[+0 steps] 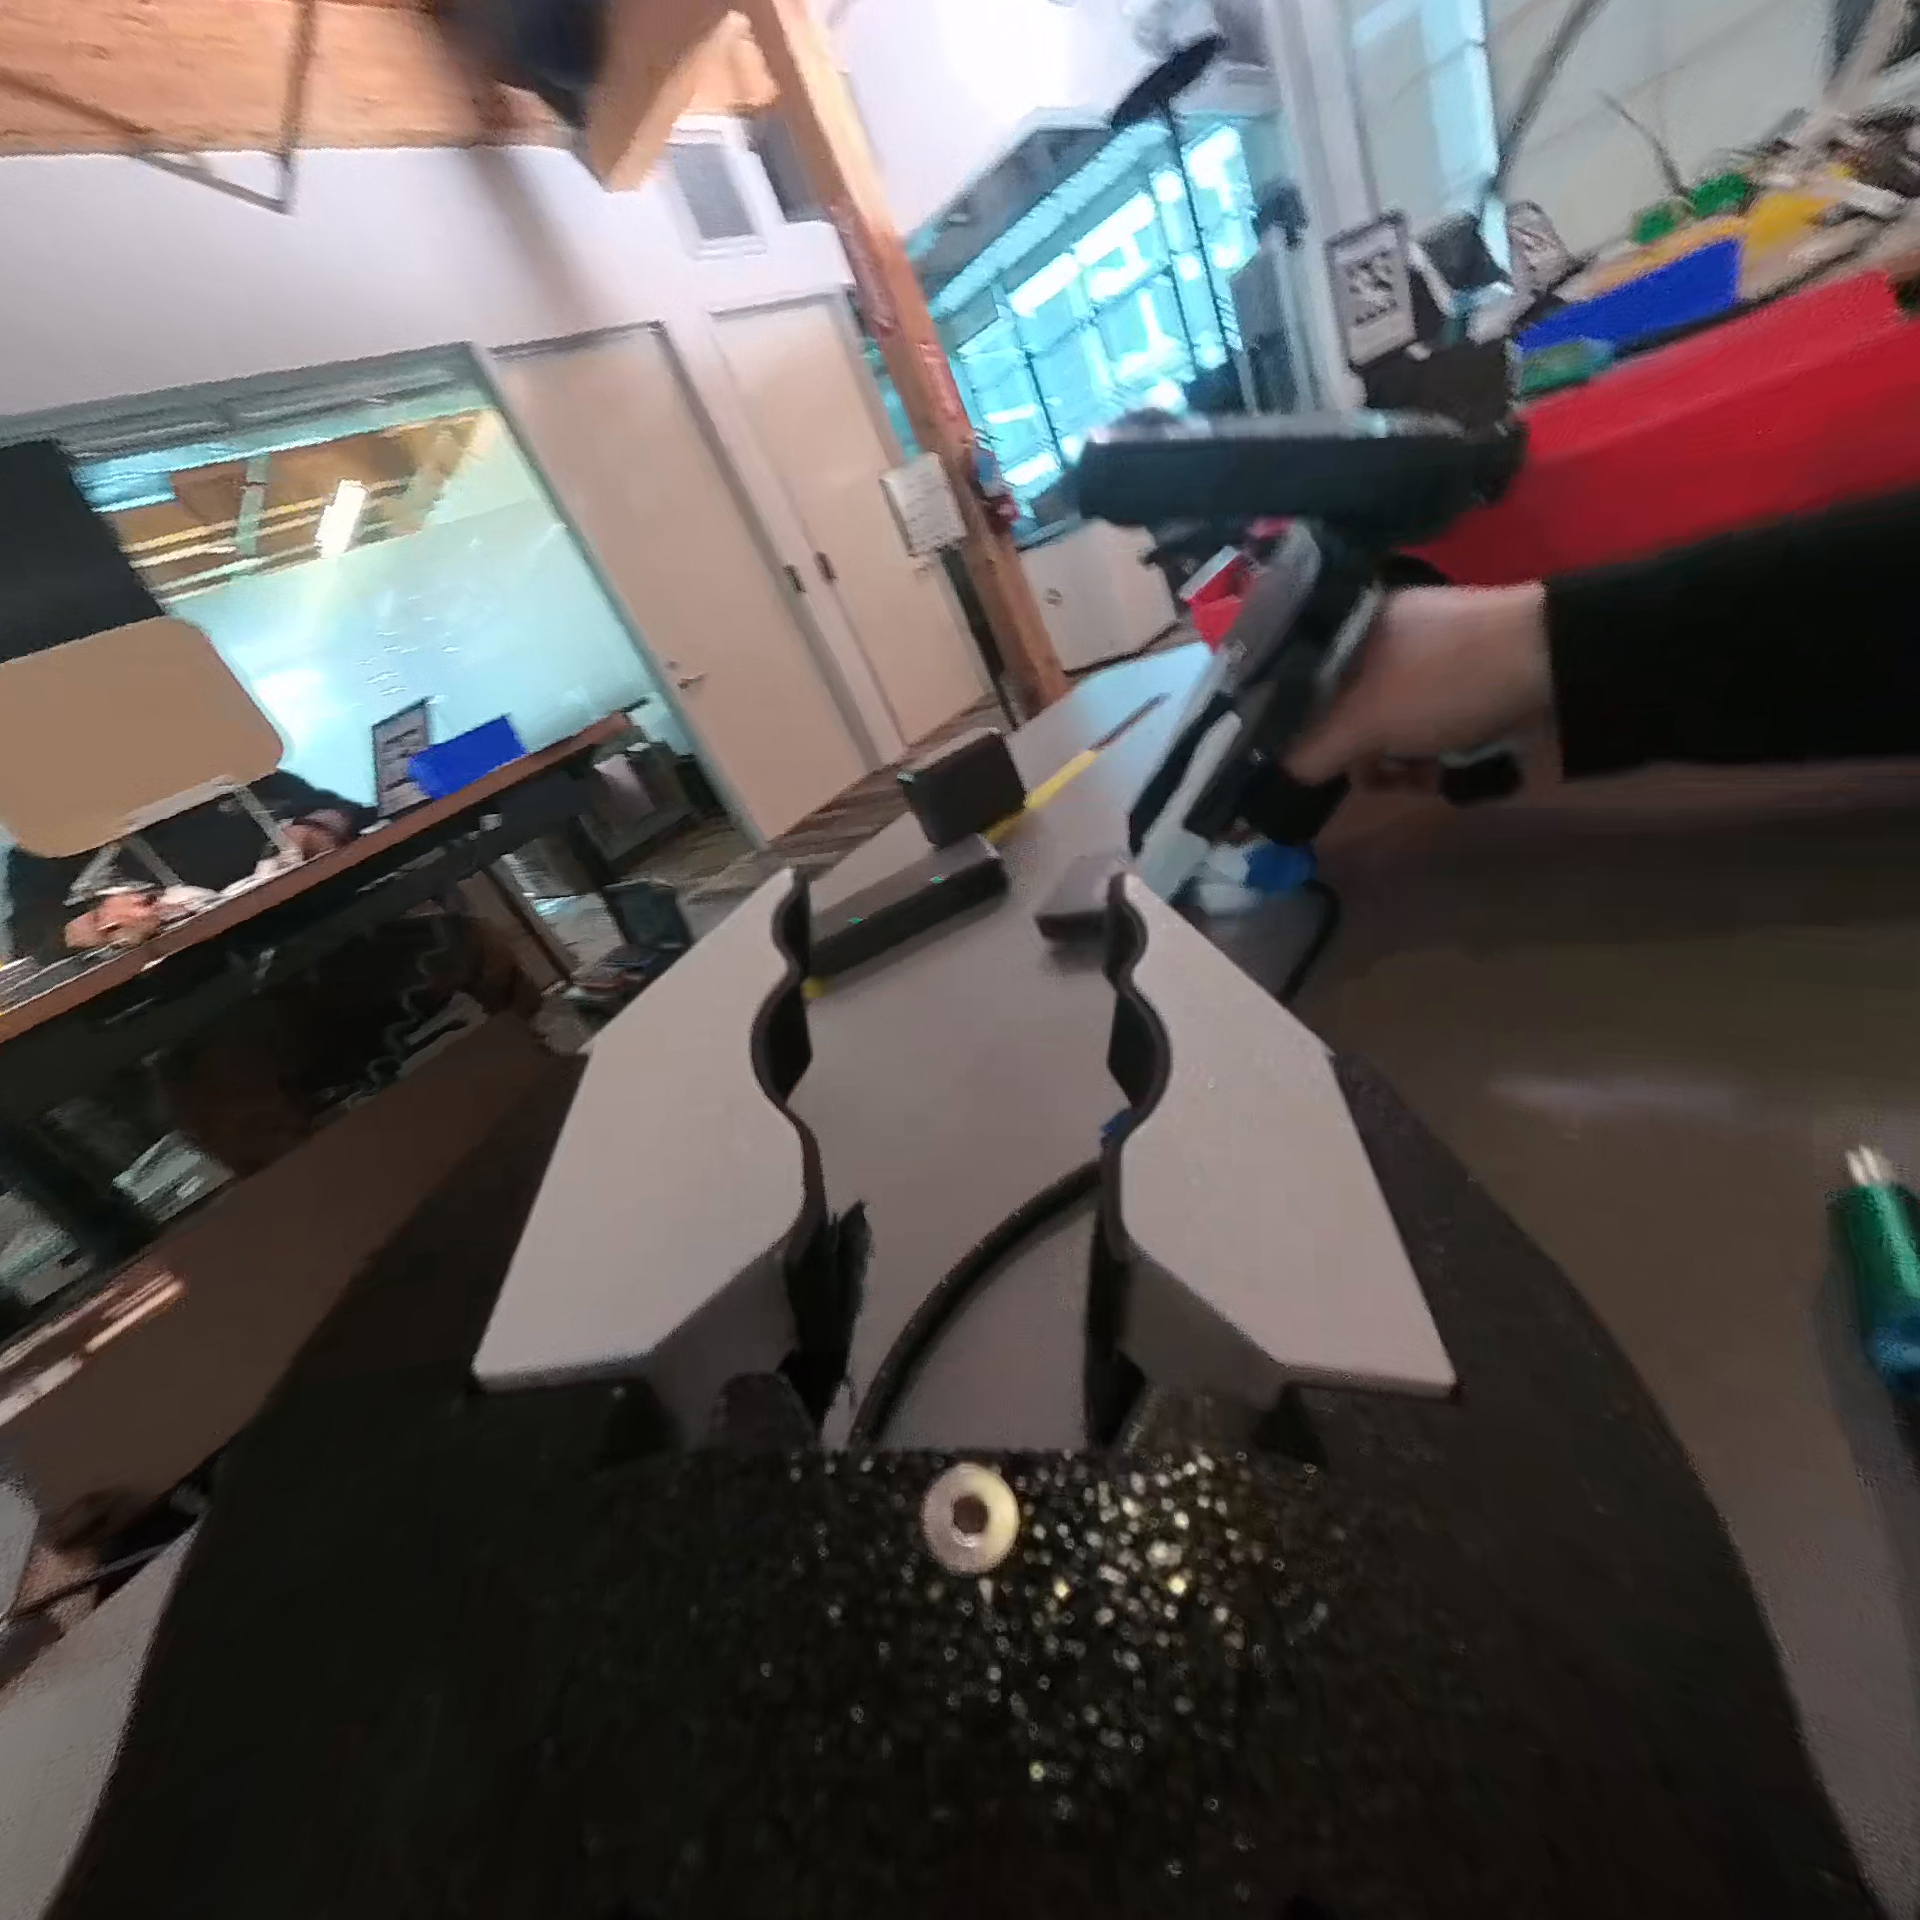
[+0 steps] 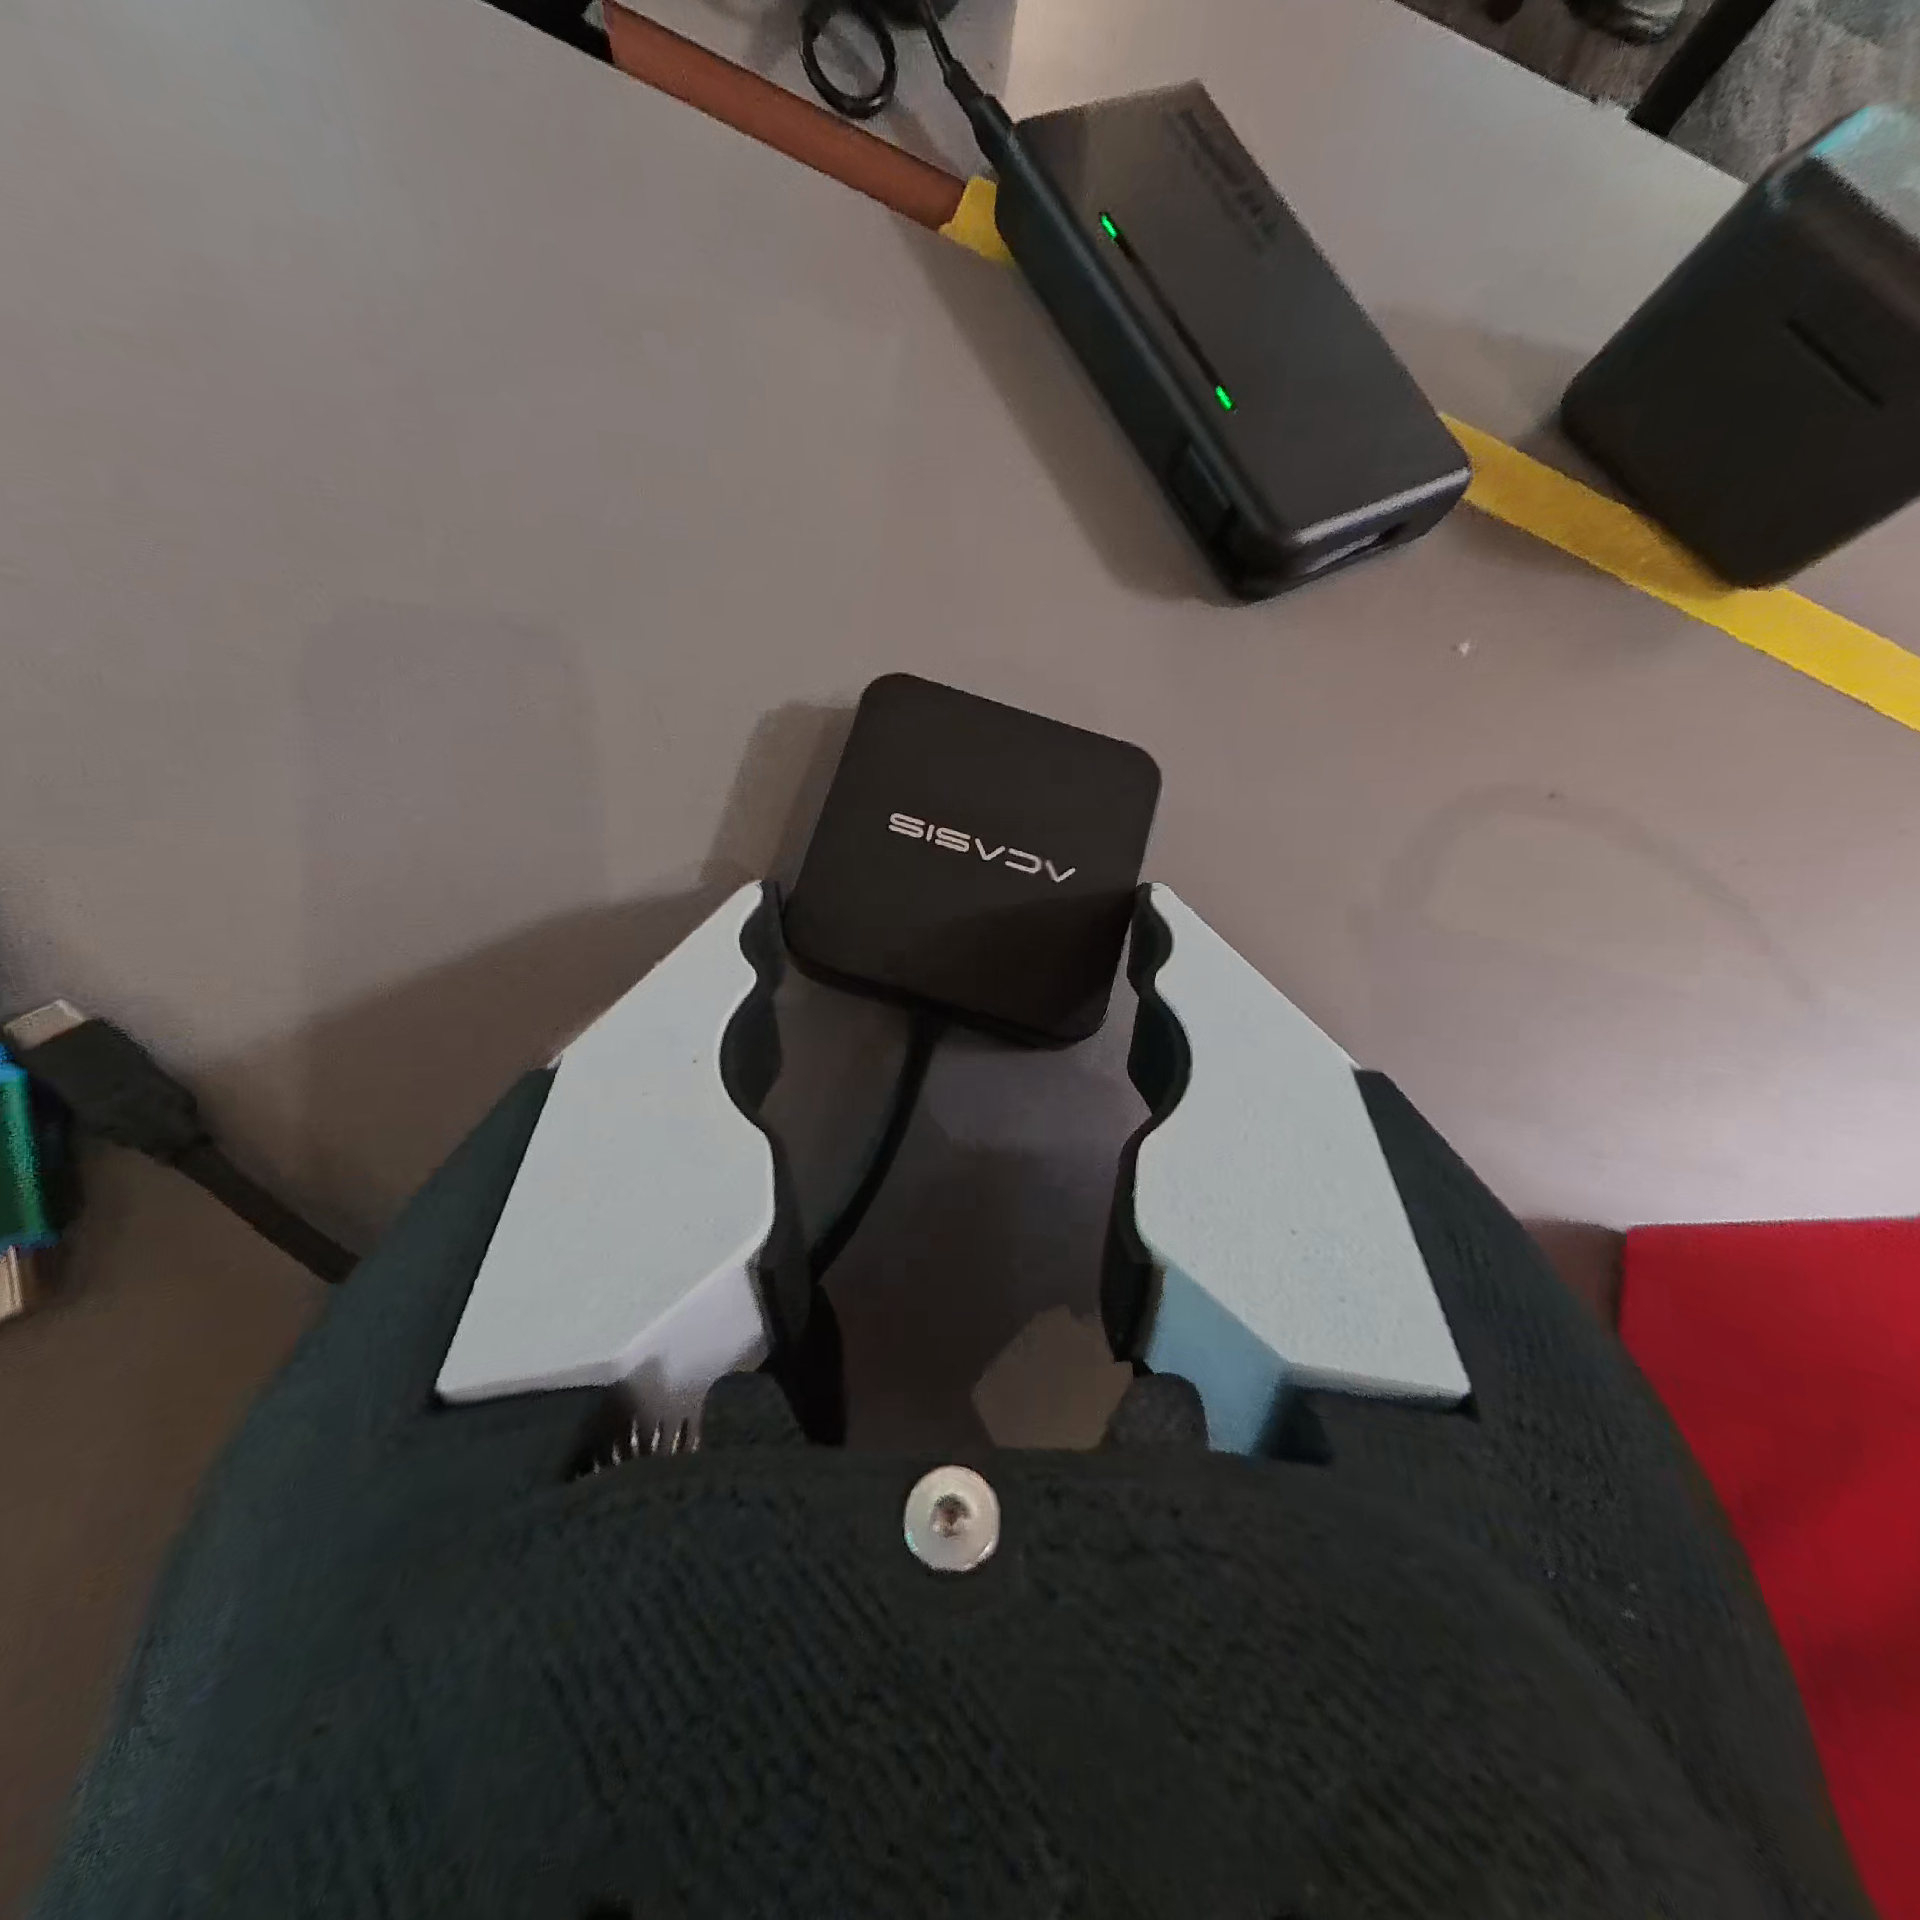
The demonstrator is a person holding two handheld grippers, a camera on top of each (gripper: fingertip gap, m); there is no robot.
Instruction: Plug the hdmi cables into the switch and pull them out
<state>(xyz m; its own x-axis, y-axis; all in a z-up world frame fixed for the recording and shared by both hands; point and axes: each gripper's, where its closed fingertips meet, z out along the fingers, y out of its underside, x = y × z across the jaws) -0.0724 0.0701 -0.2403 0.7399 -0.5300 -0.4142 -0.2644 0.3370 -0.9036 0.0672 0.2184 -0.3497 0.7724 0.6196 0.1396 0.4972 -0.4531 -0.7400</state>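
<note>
Right wrist view showed the right gripper [image 2: 951, 935] low over the grey worktop [image 2: 416, 520], its fingers spread around the near end of a small square black switch [image 2: 977, 852] lying at the frame's centre; whether the pads pressed it could not be told. A long black box [image 2: 1226, 343] with green lights lay at upper right across a yellow tape strip [image 2: 1683, 582]. Left wrist view showed the left gripper [image 1: 956, 914] open, holding nothing, with a black cable [image 1: 966, 1299] running on the worktop beneath its fingers.

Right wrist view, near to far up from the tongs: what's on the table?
Small square black puck with a thin cable, between the tongs' tips → long flat black box with two green lights → black loop of cable at the table's far edge.
</note>
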